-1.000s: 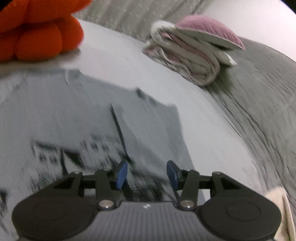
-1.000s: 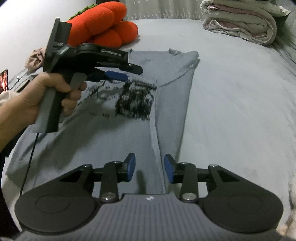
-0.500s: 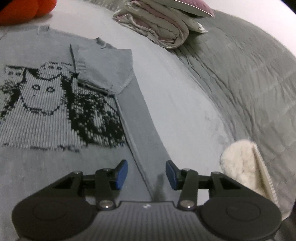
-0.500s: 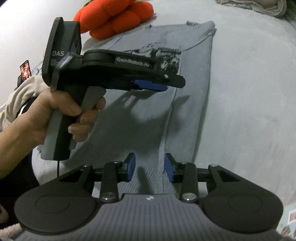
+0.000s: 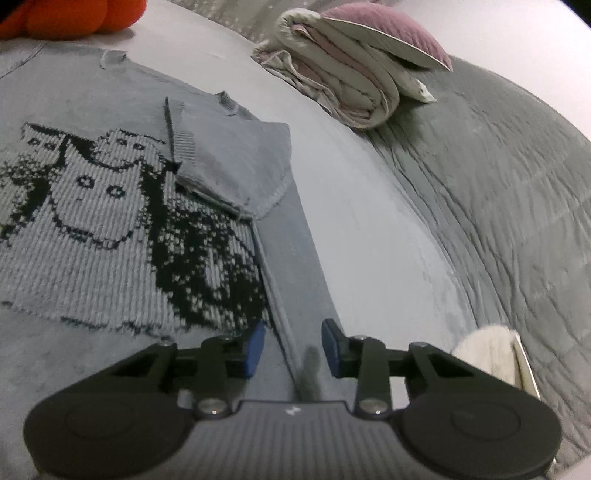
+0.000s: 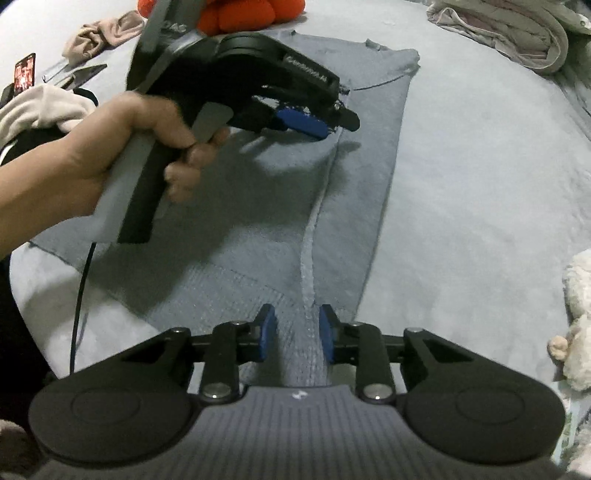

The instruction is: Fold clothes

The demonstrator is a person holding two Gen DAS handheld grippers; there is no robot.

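A grey knit sweater (image 5: 110, 206) with a black pixel-cat pattern lies flat on the bed, its right side and sleeve (image 5: 295, 258) folded inward along a long straight edge. It also shows in the right wrist view (image 6: 266, 221). My left gripper (image 5: 293, 349) is open and empty, hovering above the folded edge at mid-body; it also shows in the right wrist view (image 6: 314, 123), held by a hand. My right gripper (image 6: 297, 334) is open and empty, just above the sweater's ribbed hem (image 6: 236, 306), straddling the folded seam.
A folded quilt with a purple pillow (image 5: 354, 77) sits at the head of the bed beside an orange plush (image 5: 74, 16). A grey blanket (image 5: 498, 192) covers the right side. A white fluffy item (image 5: 487, 350) lies at the right edge. Clothes and phones (image 6: 48, 85) lie left.
My left gripper has swung from over the pattern to the folded right edge and lowered slightly. My right gripper has drawn back toward the hem. Both stay open.
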